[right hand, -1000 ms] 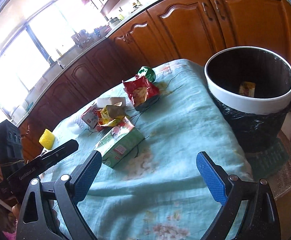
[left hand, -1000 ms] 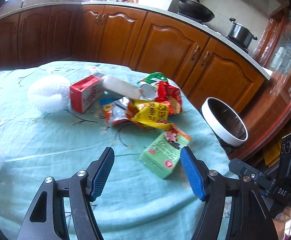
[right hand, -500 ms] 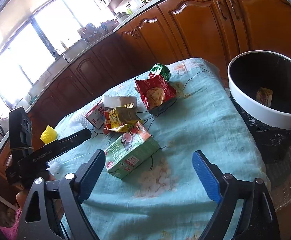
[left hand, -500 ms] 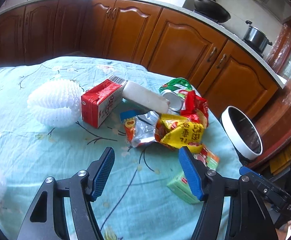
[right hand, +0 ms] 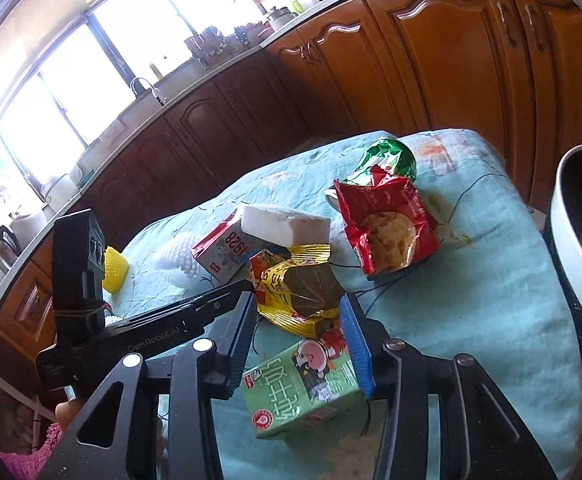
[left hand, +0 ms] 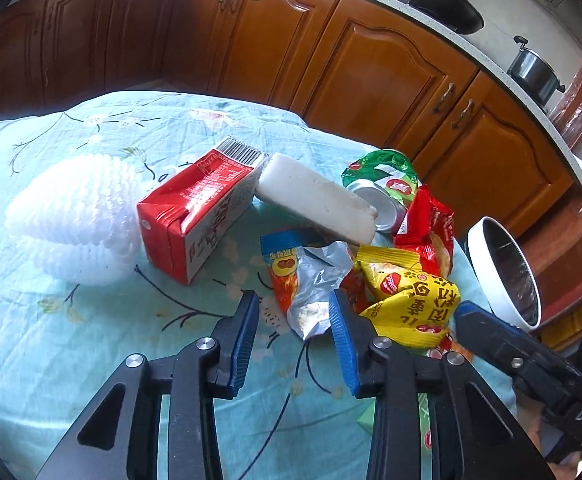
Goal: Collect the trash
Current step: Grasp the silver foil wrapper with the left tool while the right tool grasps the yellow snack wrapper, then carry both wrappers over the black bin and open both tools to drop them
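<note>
Both grippers have just been narrowing: the left gripper (left hand: pixel 294 340) brackets the silver wrapper (left hand: pixel 315 284) without visible pad contact, the right gripper (right hand: pixel 299 344) clamps the green carton (right hand: pixel 303 388) on the table (right hand: pixel 471 280), ready for transfer to the bin (right hand: pixel 571 256).

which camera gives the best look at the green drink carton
The right wrist view: the green drink carton lies whole between the right gripper fingers, printed face up. The left wrist view shows only a green corner behind the left gripper.
</note>
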A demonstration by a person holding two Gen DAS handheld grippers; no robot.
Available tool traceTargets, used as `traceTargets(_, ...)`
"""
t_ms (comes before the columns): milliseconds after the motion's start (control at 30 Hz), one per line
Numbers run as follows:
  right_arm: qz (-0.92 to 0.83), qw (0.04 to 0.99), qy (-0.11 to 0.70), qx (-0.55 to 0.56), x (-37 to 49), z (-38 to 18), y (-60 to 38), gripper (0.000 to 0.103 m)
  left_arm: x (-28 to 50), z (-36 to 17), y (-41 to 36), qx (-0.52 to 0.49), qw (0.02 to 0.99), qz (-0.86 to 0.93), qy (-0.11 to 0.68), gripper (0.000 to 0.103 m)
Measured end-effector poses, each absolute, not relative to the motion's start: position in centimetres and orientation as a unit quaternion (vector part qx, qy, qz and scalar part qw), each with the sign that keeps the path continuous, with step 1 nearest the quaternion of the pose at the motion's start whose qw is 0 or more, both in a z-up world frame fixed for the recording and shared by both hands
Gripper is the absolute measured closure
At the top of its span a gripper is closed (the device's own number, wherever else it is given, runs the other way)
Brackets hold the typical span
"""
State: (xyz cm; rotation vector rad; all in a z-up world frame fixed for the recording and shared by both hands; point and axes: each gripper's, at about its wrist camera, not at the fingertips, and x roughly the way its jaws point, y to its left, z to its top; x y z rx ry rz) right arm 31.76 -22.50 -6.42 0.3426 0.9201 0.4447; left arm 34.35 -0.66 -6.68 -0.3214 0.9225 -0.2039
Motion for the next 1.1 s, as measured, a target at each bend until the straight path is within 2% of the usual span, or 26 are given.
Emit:
traceTargets(67, 0.218, 0.854, 0.446, 0.157, 32.4, -6.9, -22.0, 0.077, 34.9, -6.8, -0.7, -0.155, 0.877, -0.103, 0.442, 0.072)
traceTargets(100, 0.223, 0.851, 0.45, 0.155, 32.7, -7.2, -21.7, 0.089, 35.1, -6.8, -0.8, -0.156, 0.876, -0.109, 0.443, 0.076)
traceTargets(133, 0.226, 0.849, 0.452, 0.156, 32.7, -7.3, -21.6, 0.099, 35.3, -6.9, -0.9, -0.154, 0.875, -0.112, 0.445, 0.086)
traceTargets(167, 0.226, 0.849, 0.451, 0.158, 32.6, -7.4, -21.6, 0.1, 35.6, -7.1, -1.0, -0.151, 0.872, -0.119, 0.45, 0.094)
traceTargets(300, 0.229, 0.852, 0.439, 0.169, 31.6, -6.8, -22.3, 0.103, 35.8, -7.6, -1.7, -0.14, 0.871, -0.134, 0.451, 0.103)
traceTargets(567, 0.225, 0.864, 0.412, 0.18, 29.2, -4.5, -24.7, 0.103, 33.5, -5.8, -1.1, -0.147, 0.888, -0.141, 0.412, 0.103)
traceTargets(733, 0.208, 0.874, 0.4, 0.178, 28.2, -3.6, -26.2, 0.103, 33.5, -5.7, -1.5, -0.153, 0.883, -0.147, 0.418, 0.103)
traceTargets(833, 0.202, 0.878, 0.396, 0.18, 27.6, -3.1, -26.8, 0.103, 34.1, -5.6, -2.7, -0.146, 0.882, -0.154, 0.421, 0.095)
traceTargets(900, 0.198, 0.878, 0.395, 0.183, 27.3, -2.9, -27.3, 0.103, 34.8, -5.6, -3.8, -0.133, 0.881, -0.152, 0.427, 0.084)
traceTargets(967, 0.193, 0.879, 0.394, 0.187, 27.0, -2.9, -27.8, 0.103, 35.5, -5.6, -4.8, -0.122, 0.883, -0.145, 0.429, 0.068)
traceTargets(1033, 0.188, 0.88, 0.393, 0.188, 26.7, -2.8, -28.3, 0.103, 36.2, -5.8, -5.7, -0.103, 0.887, -0.129, 0.431, 0.068)
traceTargets(1100, 0.181, 0.881, 0.393, 0.19, 26.5, -2.9, -29.0, 0.103, 36.9, -6.4, -6.2, -0.097, 0.884, -0.128, 0.439, 0.073)
